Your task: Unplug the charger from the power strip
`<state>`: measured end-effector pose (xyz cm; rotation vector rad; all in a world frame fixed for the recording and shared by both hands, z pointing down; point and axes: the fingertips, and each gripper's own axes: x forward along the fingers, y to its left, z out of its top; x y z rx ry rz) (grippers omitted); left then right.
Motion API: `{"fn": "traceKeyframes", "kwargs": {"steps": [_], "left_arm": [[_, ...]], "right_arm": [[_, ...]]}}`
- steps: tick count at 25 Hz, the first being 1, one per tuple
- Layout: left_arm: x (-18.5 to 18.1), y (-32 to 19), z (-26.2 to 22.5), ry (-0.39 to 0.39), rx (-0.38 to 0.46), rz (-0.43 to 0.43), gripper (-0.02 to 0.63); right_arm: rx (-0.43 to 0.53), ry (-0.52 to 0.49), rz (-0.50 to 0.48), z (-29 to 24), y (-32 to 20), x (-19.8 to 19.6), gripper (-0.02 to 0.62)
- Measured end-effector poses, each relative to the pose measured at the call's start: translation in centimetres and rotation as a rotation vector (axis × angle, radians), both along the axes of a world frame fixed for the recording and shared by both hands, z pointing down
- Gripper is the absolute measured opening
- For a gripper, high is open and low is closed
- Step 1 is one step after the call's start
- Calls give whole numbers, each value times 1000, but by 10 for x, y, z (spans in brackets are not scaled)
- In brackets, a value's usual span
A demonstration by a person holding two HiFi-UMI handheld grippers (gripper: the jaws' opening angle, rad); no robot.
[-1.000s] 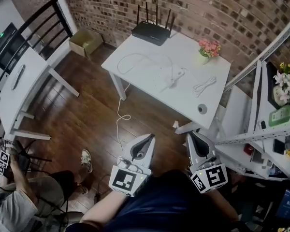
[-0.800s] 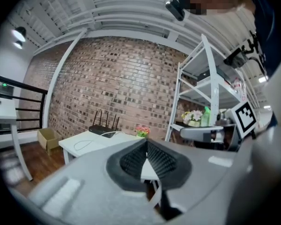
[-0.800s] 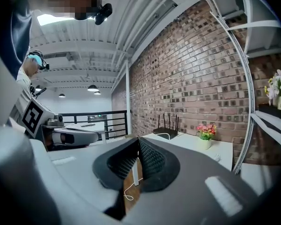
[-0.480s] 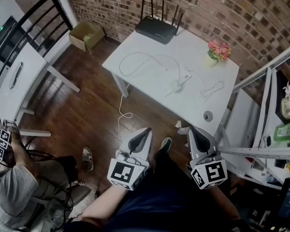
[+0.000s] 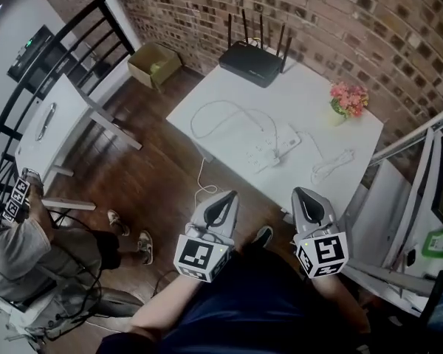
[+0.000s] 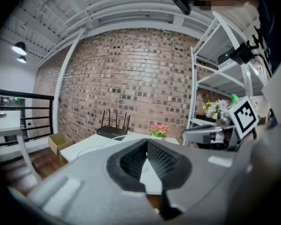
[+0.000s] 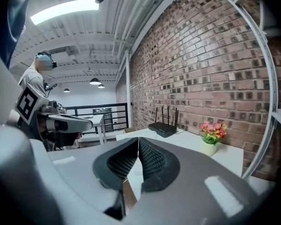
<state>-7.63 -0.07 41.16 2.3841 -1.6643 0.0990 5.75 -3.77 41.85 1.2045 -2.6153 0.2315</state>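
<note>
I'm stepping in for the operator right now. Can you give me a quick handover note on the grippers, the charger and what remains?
Left gripper: shut, empty.
Right gripper: shut, empty.
Both are held short of the white table's near edge.
The power strip lies mid-table, and the charger looks plugged into it.
Done: nothing yet.
Left: reach in, probably steady the strip with one gripper, and pull the charger out with the other.

Left gripper (image 5: pixel 224 197) and right gripper (image 5: pixel 303 193) closer to the white table (image 5: pixel 310 87), at its near edge.
</note>
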Motion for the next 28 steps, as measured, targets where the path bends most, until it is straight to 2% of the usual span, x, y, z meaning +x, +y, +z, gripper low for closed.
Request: {"fn": "traceKeyframes", "kwargs": {"steps": [6, 10, 13, 16, 22, 28], "left_arm": [[2, -32, 31, -31, -63, -21, 6], [-3, -62, 47, -79, -57, -34, 6], [-2, -82, 64, -98, -75, -3, 6], [0, -99, 92, -132, -129, 44, 6], [-1, -123, 156, -148, -279, 101, 20], [10, -139, 196, -173, -353, 166, 43]], "right_arm": [[-69, 64, -15, 41, -29, 15, 14], [-149, 66, -15, 70, -50, 12, 82], [-173, 71, 1, 83, -67, 3, 116], [-191, 96, -2, 98, -81, -11, 149], [-264, 187, -36, 142, -99, -42, 229], [-332, 297, -48, 186, -104, -59, 261]]}}
